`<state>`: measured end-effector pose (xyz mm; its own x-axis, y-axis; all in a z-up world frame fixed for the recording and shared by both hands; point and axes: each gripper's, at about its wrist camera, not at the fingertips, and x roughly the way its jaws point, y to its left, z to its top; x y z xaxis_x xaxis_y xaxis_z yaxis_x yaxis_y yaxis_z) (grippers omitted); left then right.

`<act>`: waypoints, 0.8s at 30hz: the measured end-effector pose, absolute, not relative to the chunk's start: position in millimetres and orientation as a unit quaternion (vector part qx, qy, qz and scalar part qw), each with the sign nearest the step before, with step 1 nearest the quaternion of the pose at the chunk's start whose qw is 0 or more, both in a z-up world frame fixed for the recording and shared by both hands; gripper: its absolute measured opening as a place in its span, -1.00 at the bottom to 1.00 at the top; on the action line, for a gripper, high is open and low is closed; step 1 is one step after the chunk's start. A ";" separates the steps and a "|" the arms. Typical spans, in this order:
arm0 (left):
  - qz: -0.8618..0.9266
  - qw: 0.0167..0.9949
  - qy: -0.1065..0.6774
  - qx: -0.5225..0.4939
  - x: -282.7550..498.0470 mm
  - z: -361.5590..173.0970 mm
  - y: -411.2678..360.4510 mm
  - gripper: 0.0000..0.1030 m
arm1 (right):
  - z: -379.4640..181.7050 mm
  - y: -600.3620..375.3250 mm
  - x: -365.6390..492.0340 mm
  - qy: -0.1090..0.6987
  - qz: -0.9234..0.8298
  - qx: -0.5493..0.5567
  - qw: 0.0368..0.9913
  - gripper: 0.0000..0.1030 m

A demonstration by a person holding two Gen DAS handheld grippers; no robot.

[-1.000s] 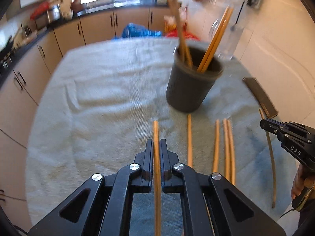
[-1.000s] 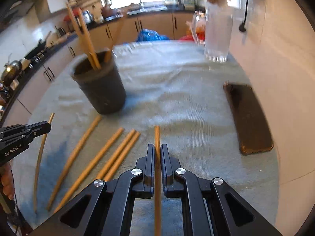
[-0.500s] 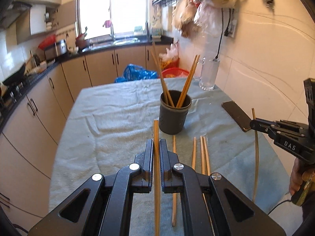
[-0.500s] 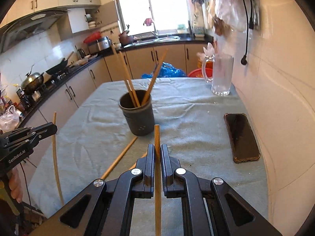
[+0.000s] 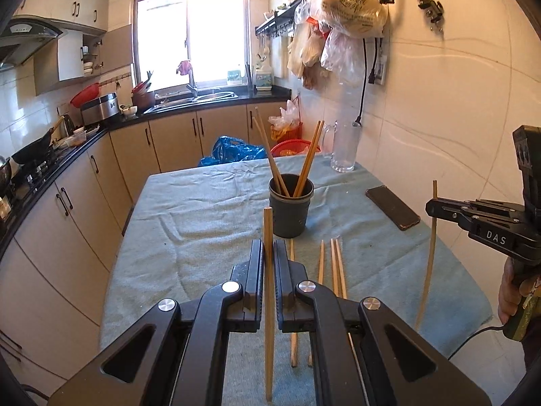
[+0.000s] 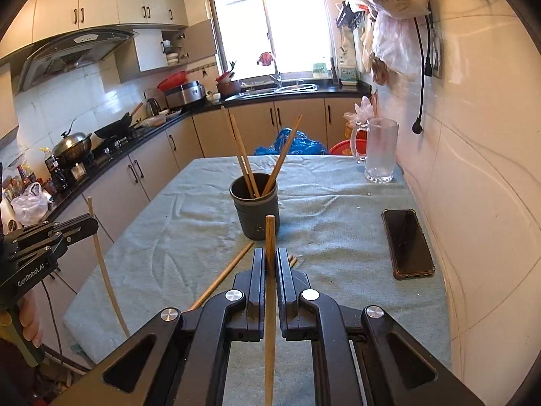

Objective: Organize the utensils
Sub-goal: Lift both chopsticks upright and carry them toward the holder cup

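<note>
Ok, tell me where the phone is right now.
The phone lies flat on the cloth-covered table near its wall-side edge, right of the utensil cup and nearer than the glass pitcher.

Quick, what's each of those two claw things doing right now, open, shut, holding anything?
Left gripper: shut on a chopstick.
Right gripper: shut on another chopstick.

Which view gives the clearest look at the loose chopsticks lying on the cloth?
The left wrist view: four loose chopsticks lie side by side on the cloth, only their near ends hidden behind the left claw. The right wrist view shows one clearly, the rest mostly hidden behind the right claw.
</note>
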<state>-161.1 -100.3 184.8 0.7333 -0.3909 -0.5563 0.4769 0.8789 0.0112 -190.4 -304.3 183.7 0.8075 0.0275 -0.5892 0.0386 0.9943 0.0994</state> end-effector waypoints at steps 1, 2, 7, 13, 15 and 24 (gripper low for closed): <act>-0.234 0.928 0.279 0.074 -162.9 186.0 -99.9 -0.90 | 185.8 -303.2 -193.0 0.307 -0.002 0.053 0.950 -0.87; -0.235 0.929 0.277 0.072 -165.5 187.7 -98.5 -0.90 | 187.8 -302.3 -194.8 0.305 -0.001 0.053 0.951 -0.87; -0.237 0.933 0.263 0.063 -173.3 197.9 -95.6 -0.90 | 194.1 -299.5 -198.6 0.294 0.002 0.050 0.955 -0.87; -0.240 0.936 0.253 0.053 -162.7 211.7 -97.8 -0.90 | 200.0 -298.3 -192.8 0.285 0.001 0.045 0.957 -0.87; -0.244 0.935 0.253 0.048 -157.4 216.2 -99.0 -0.90 | 203.1 -299.2 -189.4 0.282 0.000 0.045 0.958 -0.87; -0.248 0.935 0.249 0.044 -128.4 236.3 -113.8 -0.90 | 215.5 -305.9 -169.6 0.271 -0.001 0.050 0.961 -0.87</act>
